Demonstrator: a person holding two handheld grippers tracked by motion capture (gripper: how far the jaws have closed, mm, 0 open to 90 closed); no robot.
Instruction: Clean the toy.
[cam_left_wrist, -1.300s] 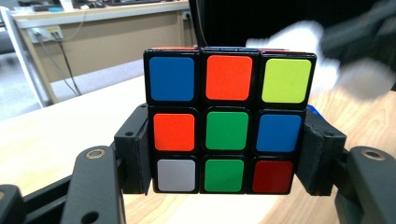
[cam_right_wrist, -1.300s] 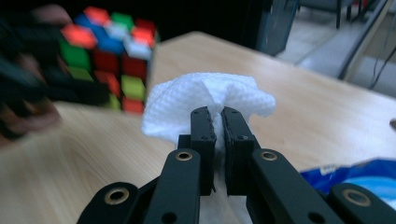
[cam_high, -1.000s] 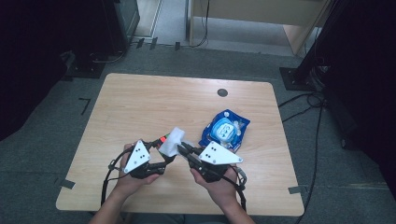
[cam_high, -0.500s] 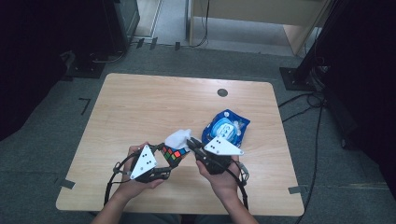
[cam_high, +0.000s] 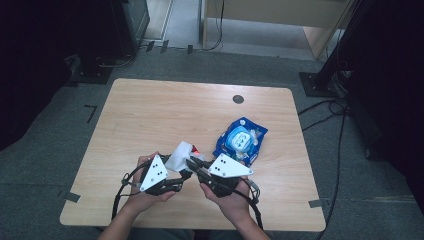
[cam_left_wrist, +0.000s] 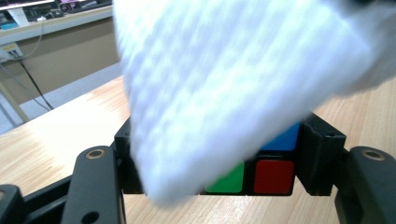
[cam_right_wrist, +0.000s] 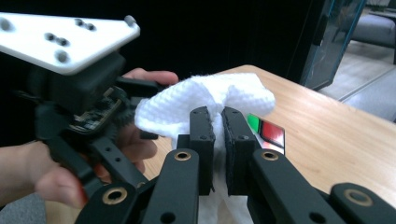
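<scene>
The fingers (cam_right_wrist: 236, 140) of the right gripper (cam_right_wrist: 218, 122) are clenched on a soft white cloth (cam_right_wrist: 205, 100). A colourful cube (cam_left_wrist: 261, 175) is gripped by the left gripper (cam_left_wrist: 219, 154).

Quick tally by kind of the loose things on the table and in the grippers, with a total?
Puzzle cube, clamped in the left gripper: 1
White wipe, pinched by the right gripper: 1
Blue wipes pack, lying on the table: 1
Total: 3
</scene>
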